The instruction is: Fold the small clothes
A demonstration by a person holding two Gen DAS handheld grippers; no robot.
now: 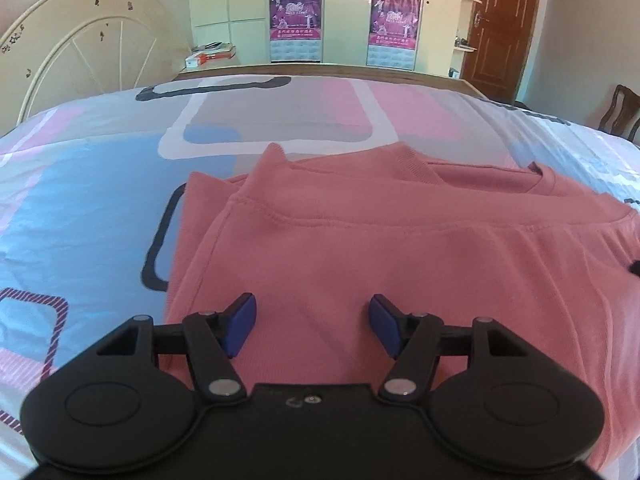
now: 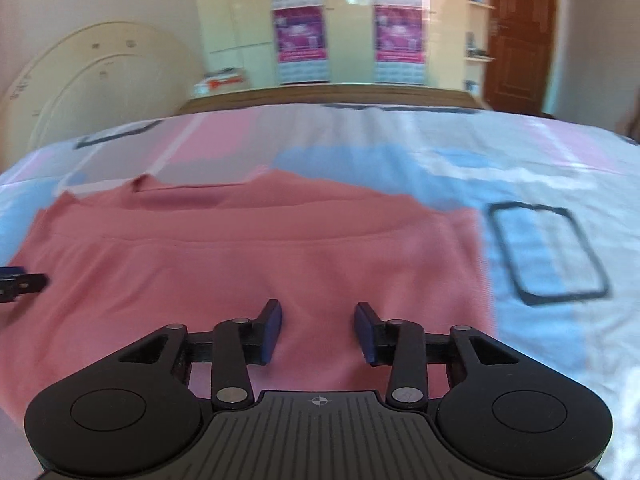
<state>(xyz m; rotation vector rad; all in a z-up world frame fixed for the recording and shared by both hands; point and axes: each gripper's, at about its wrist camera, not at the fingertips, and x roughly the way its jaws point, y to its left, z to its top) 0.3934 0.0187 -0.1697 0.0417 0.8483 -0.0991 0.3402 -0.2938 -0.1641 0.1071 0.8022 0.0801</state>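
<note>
A bedroom, its bed (image 1: pixel 100 200) spread with a pink, blue and white patterned sheet. On it lies the pink garment (image 1: pixel 380 248), already folded over itself, hem near the collar at 12 o'clock; further folds probably remain. The left gripper (image 1: pixel 312 322) and right gripper (image 2: pixel 318 328) hover over its near edge, jaws parted and empty, fabric showing between them.

The whole right wrist view is smearing with motion blur. The purple wall posters (image 2: pixel 298 36) are showing no readable print. Only a dark tip of the left tool (image 2: pixel 22 282) is poking in at the left edge. The pink cotton garment (image 1: pixel 400 264) is running off the left wrist view's right edge.
</note>
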